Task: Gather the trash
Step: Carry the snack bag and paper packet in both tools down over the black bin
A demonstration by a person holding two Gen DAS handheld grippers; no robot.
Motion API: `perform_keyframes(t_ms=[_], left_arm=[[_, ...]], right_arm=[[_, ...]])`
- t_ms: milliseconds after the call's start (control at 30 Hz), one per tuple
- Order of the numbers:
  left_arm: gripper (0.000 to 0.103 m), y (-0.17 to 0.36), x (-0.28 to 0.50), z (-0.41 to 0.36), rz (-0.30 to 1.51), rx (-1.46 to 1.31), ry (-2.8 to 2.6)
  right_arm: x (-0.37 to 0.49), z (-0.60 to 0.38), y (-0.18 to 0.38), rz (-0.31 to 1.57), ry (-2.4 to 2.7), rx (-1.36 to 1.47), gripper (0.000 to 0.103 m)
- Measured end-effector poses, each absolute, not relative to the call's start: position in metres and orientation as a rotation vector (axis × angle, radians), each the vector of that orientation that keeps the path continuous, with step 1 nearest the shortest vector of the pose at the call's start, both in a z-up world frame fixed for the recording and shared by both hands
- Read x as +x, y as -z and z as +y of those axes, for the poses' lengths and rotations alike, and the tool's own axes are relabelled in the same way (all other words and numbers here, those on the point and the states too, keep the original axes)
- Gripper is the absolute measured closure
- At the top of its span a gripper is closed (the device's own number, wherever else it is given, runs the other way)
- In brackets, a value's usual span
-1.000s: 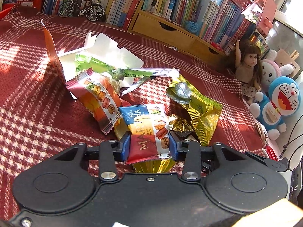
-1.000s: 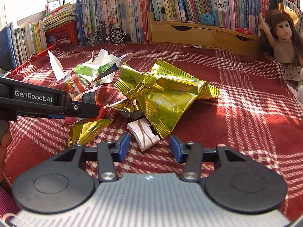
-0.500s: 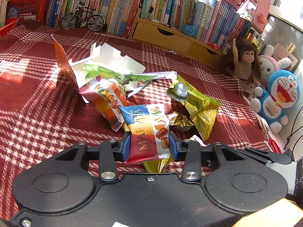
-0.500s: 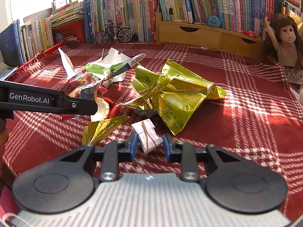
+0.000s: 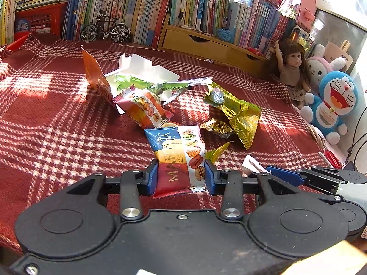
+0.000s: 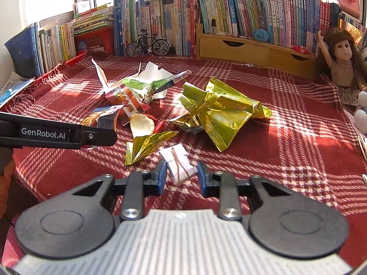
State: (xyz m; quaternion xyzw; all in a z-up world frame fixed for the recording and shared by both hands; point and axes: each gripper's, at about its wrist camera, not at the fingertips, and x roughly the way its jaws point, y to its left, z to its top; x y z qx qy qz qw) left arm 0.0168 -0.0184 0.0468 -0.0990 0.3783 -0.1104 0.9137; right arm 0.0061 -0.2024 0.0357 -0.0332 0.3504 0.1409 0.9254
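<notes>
A heap of snack wrappers lies on the red checked cloth (image 5: 57, 123). My left gripper (image 5: 181, 176) is shut on a blue, yellow and red macaron wrapper (image 5: 181, 155), held just in front of the heap. In the right wrist view the left gripper (image 6: 110, 135) comes in from the left with that wrapper (image 6: 103, 116). My right gripper (image 6: 181, 175) is shut on a small folded white wrapper (image 6: 180, 166) with brown lines. The left wrist view shows it (image 5: 268, 171) at the right. A big gold wrapper (image 6: 220, 114) and a small gold one (image 6: 146, 144) lie beyond.
An orange macaron wrapper (image 5: 142, 107), a green wrapper (image 5: 146, 83) and an open white box (image 5: 146, 68) lie farther back. Books (image 5: 142, 11), a model bicycle (image 5: 104, 31) and wooden drawers (image 5: 197, 43) line the back. A doll (image 5: 291, 71) and plush toys (image 5: 332, 105) stand at the right.
My right gripper's fingers have closed in on the small white wrapper. Both grippers have drawn back a little from the heap, the left one keeping its macaron wrapper.
</notes>
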Motion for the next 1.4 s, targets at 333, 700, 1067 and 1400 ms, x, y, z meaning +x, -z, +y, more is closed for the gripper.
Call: perform_keyframes(t_ms=[333,700,1067,1400], left_arm=[[0.065,-0.046,-0.022,-0.004,0.784,-0.163,0.228],[0.065,-0.039,-0.061,0.004,0.802,-0.105,0.250],[0.065,-0.034,-0.102,0.006,0.812,-0.058,0.293],[0.065,-0.009,-0.128,0.002,0.887,-0.024,0.304]], right_arm=[[-0.030,-0.195,-0.040,0.725,-0.319,-0.061,0.068],[-0.064,-0.185,-0.034,0.748,-0.357,-0.054,0.068],[-0.094,-0.180,-0.027,0.799,-0.414,-0.037,0.068],[-0.115,-0.171,-0.003,0.883,-0.449,-0.045,0.068]])
